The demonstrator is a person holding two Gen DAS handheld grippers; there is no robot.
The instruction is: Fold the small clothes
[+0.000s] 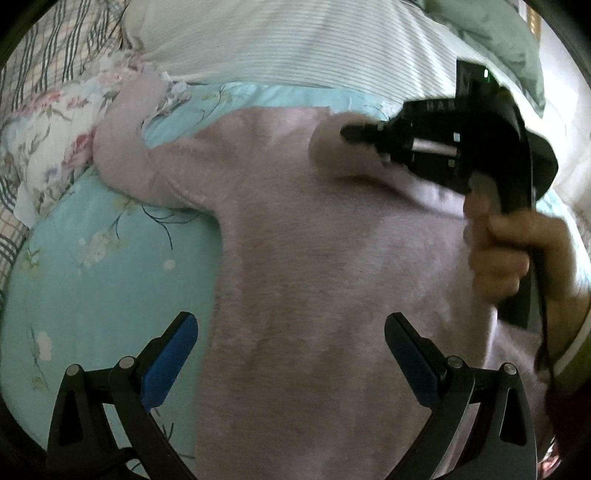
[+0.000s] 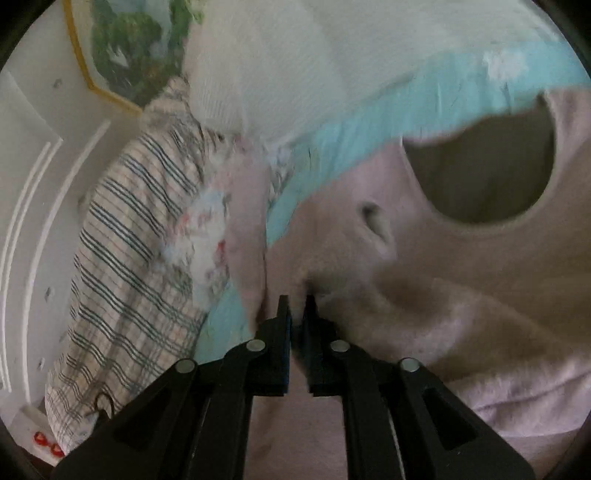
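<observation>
A fuzzy pink sweater (image 1: 314, 258) lies flat on a turquoise flowered sheet (image 1: 92, 258). One sleeve (image 1: 122, 147) stretches out to the left. The other sleeve (image 1: 332, 155) is folded across the chest. My left gripper (image 1: 290, 319) hovers open over the sweater's lower body with nothing between its blue pads. My right gripper (image 1: 347, 132), held by a hand (image 1: 517, 251), has its tips at the folded sleeve's end. In the right wrist view the right gripper (image 2: 297, 301) shows a narrow gap, with sweater (image 2: 443, 295) fabric at the tips and the neck opening (image 2: 487, 173) beyond.
A white striped pillow (image 1: 295, 44) lies behind the sweater, with a green cloth (image 1: 498, 33) at the far right. Plaid bedding (image 2: 129, 240) and a flowered cloth (image 1: 55, 129) bunch up at the left sleeve. A framed picture (image 2: 122, 48) hangs on the wall.
</observation>
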